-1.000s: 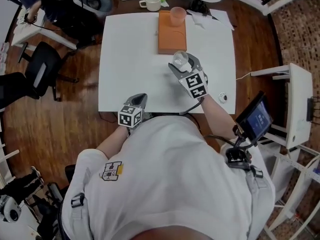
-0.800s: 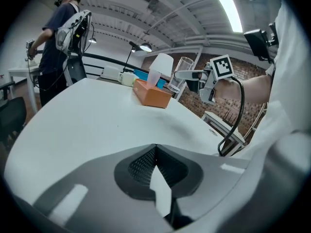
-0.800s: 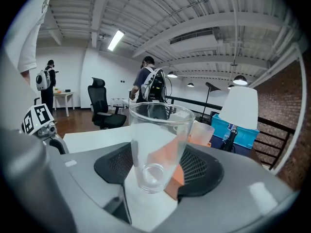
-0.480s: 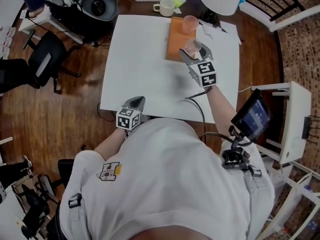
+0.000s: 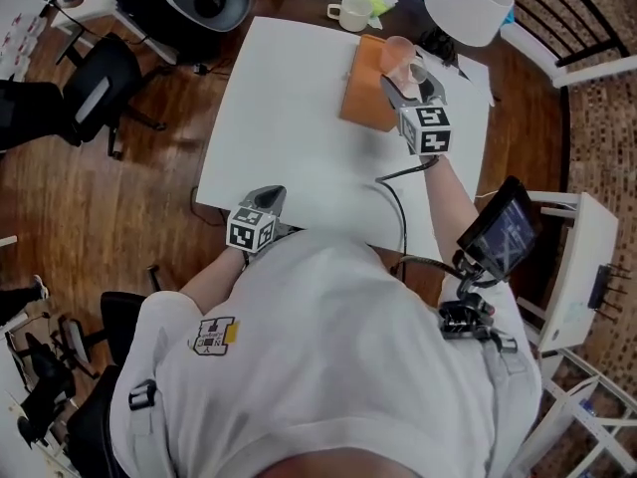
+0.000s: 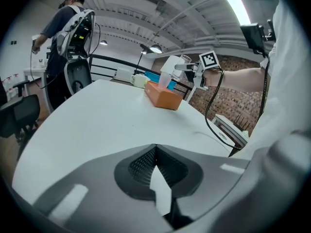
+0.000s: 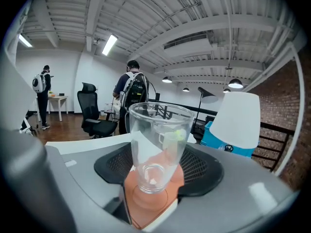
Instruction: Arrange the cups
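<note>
A clear plastic cup point(image 7: 158, 144) stands upright between my right gripper's point(image 7: 158, 173) jaws, whose pads press on its sides. It hangs just above a pink cup point(image 7: 148, 200), which stands on an orange box point(image 5: 363, 98) at the far side of the white table point(image 5: 289, 118). In the head view my right gripper point(image 5: 410, 80) sits over the box's far end, beside the pink cup point(image 5: 396, 52). My left gripper point(image 5: 264, 199) rests at the table's near edge, shut and empty. From the left gripper view point(image 6: 155, 152) the box point(image 6: 164, 97) lies far ahead.
A white mug point(image 5: 350, 13) and a white lampshade point(image 5: 468, 6) stand beyond the box. A black cable point(image 5: 393, 202) runs over the table's near right part. A tablet on a stand point(image 5: 503, 232) is to the right, and office chairs point(image 5: 95, 98) to the left.
My right gripper carried the clear cup away from me, from the box's near end to above the pink cup at its far end. The left gripper stayed at the near edge.
</note>
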### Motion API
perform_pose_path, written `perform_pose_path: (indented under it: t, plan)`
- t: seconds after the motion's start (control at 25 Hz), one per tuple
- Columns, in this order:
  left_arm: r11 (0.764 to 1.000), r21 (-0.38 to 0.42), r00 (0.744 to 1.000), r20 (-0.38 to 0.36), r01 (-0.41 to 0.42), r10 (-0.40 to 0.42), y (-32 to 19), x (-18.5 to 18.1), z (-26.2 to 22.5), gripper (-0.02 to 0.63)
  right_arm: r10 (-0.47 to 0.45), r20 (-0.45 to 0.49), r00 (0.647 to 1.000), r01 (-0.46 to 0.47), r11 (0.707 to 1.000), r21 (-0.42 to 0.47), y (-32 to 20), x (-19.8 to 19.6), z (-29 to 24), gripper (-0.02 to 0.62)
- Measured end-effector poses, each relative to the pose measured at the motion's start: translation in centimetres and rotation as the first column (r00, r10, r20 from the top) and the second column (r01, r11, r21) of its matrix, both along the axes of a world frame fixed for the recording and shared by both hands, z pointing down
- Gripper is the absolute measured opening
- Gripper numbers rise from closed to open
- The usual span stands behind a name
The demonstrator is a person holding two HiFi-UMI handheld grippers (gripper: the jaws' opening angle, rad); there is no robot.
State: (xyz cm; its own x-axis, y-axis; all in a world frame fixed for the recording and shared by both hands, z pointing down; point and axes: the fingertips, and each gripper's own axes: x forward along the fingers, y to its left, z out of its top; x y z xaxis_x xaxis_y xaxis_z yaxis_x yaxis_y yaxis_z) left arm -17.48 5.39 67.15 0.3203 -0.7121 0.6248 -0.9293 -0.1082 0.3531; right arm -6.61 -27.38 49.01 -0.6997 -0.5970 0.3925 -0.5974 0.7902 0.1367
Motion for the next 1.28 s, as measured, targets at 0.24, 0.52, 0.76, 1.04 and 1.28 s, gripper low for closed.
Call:
perform_pose_path:
  t: [0.24,0.52,0.76,1.04,1.28]
  plan:
    - [0.999,-0.013,1.000,0.009,0.030,-0.029,0.8,-0.4,-0.1,0.002,0.005,-0.017,1.000,-0.006,0.999,-0.044,-0.1,0.1,2.3,0.287]
    - [0.998,-0.044,0.999,0.018,0.036,-0.035,0.3,-0.5,0.6,0.002,-0.001,-0.028,1.000,-0.002,0.996,-0.091,-1.0,-0.2,5.2,0.285]
    - [0.998,-0.062,0.999,0.028,0.033,-0.031,0.0,-0.6,1.1,0.002,-0.011,-0.038,0.999,0.006,0.993,-0.117,-1.0,-0.5,7.4,0.286]
    - [0.997,-0.073,0.999,0.028,0.031,-0.029,-0.2,-0.5,1.1,0.002,-0.025,-0.049,0.998,0.019,0.995,-0.102,-1.0,-0.7,8.2,0.286]
    - [0.997,-0.079,0.999,0.026,0.026,-0.024,-0.6,-0.5,1.4,0.002,-0.033,-0.048,0.998,0.029,0.997,-0.075,-0.9,-1.1,8.2,0.287]
